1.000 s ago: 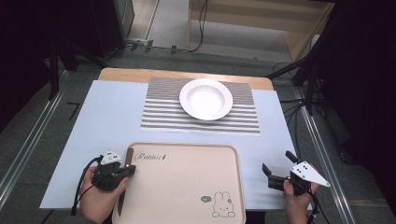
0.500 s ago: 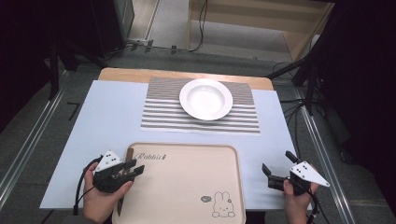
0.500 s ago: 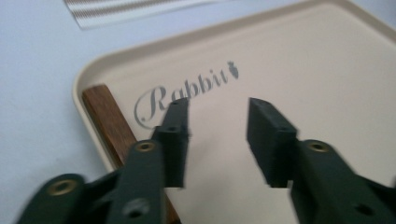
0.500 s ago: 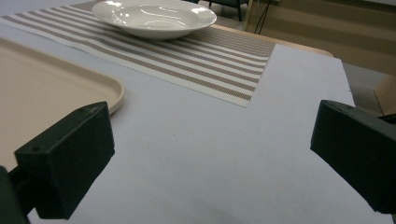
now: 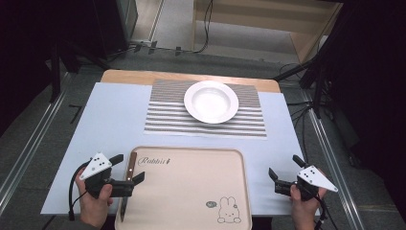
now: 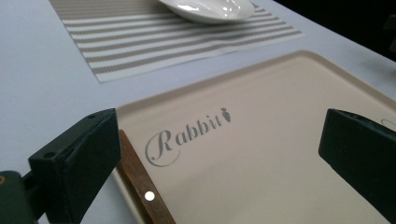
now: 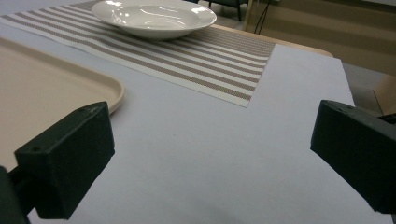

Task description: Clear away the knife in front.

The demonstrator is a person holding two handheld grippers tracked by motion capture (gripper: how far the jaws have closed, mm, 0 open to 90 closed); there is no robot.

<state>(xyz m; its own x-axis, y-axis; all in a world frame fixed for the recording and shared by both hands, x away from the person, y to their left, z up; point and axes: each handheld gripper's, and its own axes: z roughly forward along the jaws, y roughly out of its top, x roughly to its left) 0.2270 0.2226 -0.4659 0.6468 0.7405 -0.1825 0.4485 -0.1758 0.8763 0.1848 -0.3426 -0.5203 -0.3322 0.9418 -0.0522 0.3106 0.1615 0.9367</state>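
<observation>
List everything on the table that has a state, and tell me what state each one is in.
Left gripper: open, jaws astride the knife handle.
Right gripper: open, holding nothing.
Knife: lying flat along the tray's left edge.
Tray: otherwise bare.
Plate: upright, empty, on the striped placemat.

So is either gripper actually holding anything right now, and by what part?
Nothing is held. The left gripper is open, its jaws straddling the knife's wooden handle at the tray's left edge. The right gripper is open over bare table.
</observation>
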